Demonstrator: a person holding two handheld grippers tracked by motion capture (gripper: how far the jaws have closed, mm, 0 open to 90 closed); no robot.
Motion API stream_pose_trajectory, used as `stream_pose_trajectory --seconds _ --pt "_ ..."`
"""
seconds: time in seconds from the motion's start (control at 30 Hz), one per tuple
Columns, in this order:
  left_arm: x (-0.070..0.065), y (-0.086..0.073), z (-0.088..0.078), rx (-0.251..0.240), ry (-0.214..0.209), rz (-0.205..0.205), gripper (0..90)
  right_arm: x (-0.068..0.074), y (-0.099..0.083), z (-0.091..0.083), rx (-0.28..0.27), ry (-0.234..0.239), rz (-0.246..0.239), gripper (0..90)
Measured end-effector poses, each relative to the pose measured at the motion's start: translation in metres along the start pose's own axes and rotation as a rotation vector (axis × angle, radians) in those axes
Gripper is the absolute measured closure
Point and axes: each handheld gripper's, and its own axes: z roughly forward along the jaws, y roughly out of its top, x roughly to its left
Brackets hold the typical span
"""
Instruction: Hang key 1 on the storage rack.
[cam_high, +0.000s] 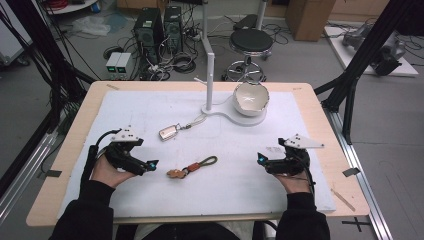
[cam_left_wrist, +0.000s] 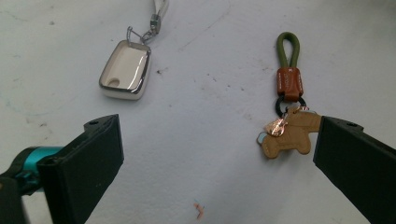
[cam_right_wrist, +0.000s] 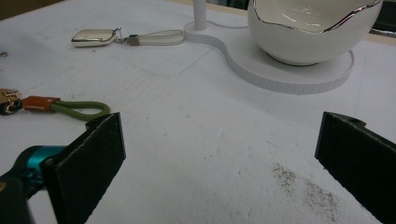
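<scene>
A keychain (cam_high: 192, 167) with a green cord loop (cam_left_wrist: 288, 45), an orange leather band and a tan animal-shaped charm (cam_left_wrist: 288, 135) lies on the white mat between my two grippers. A cream key fob (cam_high: 168, 132) on a pale strap lies farther back; it is also in the left gripper view (cam_left_wrist: 126, 70) and the right gripper view (cam_right_wrist: 95, 37). My left gripper (cam_high: 148, 165) rests at the left, open and holding nothing, its right jaw beside the charm. My right gripper (cam_high: 262, 159) rests at the right, open, jaws wide apart over bare mat.
A white bowl (cam_high: 251, 96) with a wavy silver rim sits on a white stand base (cam_high: 227, 116) at the back, beside an upright white post (cam_high: 210, 75). The white mat (cam_high: 220, 190) covers a wooden table. Stool, computers and cables stand on the floor beyond.
</scene>
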Motion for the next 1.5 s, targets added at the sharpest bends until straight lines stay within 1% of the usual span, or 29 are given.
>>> stream_pose_trajectory --seconds 0.03,0.07,0.2,0.27,0.33,0.43,0.57,0.6,0.73,0.77,0.87,0.9,0.97,1.0,1.03,1.13,1.17,1.2,1.23,1.27,1.33,1.4,1.43,1.5 --pt "-0.001 0.001 0.002 -0.006 -0.004 -0.001 2.1 0.000 0.000 0.000 0.000 0.000 0.000 0.7" --pt "-0.002 0.003 0.005 0.000 -0.010 0.007 2.1 0.000 0.000 0.000 0.005 0.000 0.002 0.7" --pt "-0.005 0.005 0.009 0.005 -0.017 0.012 2.1 0.000 0.000 0.000 0.005 -0.002 -0.001 0.7" --pt "-0.008 0.007 0.013 0.019 -0.024 0.021 2.1 0.000 0.000 0.000 0.005 -0.002 0.000 0.7" --pt "-0.009 0.008 0.015 0.019 -0.028 0.019 2.1 0.000 0.000 0.000 0.004 -0.002 0.002 0.7" --pt "-0.013 0.011 0.020 0.030 -0.037 0.031 2.1 0.000 0.000 0.000 0.000 -0.004 -0.001 0.7" --pt "-0.016 0.013 0.025 0.033 -0.046 0.038 2.1 0.000 0.000 0.000 0.000 -0.004 -0.002 0.7" --pt "-0.017 0.014 0.026 0.030 -0.048 0.035 2.1 0.000 0.000 0.000 0.004 -0.002 0.003 0.7" --pt "-0.022 0.017 0.033 0.040 -0.058 0.052 2.1 0.000 0.000 0.000 0.002 -0.003 0.001 0.7" --pt "-0.024 0.018 0.037 0.042 -0.062 0.056 2.1 0.000 0.000 0.000 0.003 -0.002 0.005 0.7" --pt "-0.026 0.020 0.041 0.044 -0.068 0.058 2.1 0.000 0.000 0.000 0.005 -0.003 0.001 0.7" --pt "-0.028 0.021 0.045 0.046 -0.080 0.063 2.1 0.000 0.000 0.000 0.004 -0.002 0.001 0.7" --pt "-0.029 0.022 0.048 0.050 -0.083 0.063 2.1 0.000 0.000 0.000 0.003 -0.003 0.002 0.7" --pt "-0.030 0.023 0.053 0.061 -0.088 0.069 2.1 0.000 0.000 0.000 0.004 -0.002 0.001 0.7" --pt "-0.030 0.023 0.053 0.061 -0.088 0.069 2.1 0.000 0.000 0.000 0.005 -0.001 0.001 0.7" --pt "-0.032 0.024 0.061 0.074 -0.093 0.072 2.1 0.001 0.000 0.000 0.006 0.000 0.002 0.7" --pt "-0.033 0.025 0.066 0.081 -0.093 0.074 2.3 0.001 0.000 0.000 0.006 0.000 0.002 0.7" --pt "-0.033 0.025 0.066 0.081 -0.093 0.074 2.9 0.001 0.000 0.000 0.006 0.000 0.002 0.7" --pt "-0.035 0.026 0.072 0.089 -0.099 0.078 2.9 0.000 0.000 0.000 0.004 0.002 0.001 0.7" --pt "-0.035 0.026 0.072 0.089 -0.099 0.078 3.0 0.000 0.000 0.000 0.004 0.002 0.001 0.7" --pt "-0.037 0.027 0.078 0.102 -0.110 0.087 3.0 0.001 0.000 0.000 0.006 0.003 0.002 0.7" --pt "-0.039 0.029 0.086 0.124 -0.116 0.092 3.0 0.001 0.000 0.001 0.007 0.005 0.001 0.7" --pt "-0.040 0.030 0.089 0.127 -0.119 0.092 3.0 0.001 0.000 0.001 0.010 0.004 -0.003 0.7" --pt "-0.040 0.032 0.091 0.128 -0.121 0.094 4.4 0.001 0.000 0.001 0.006 0.007 -0.007 0.7"
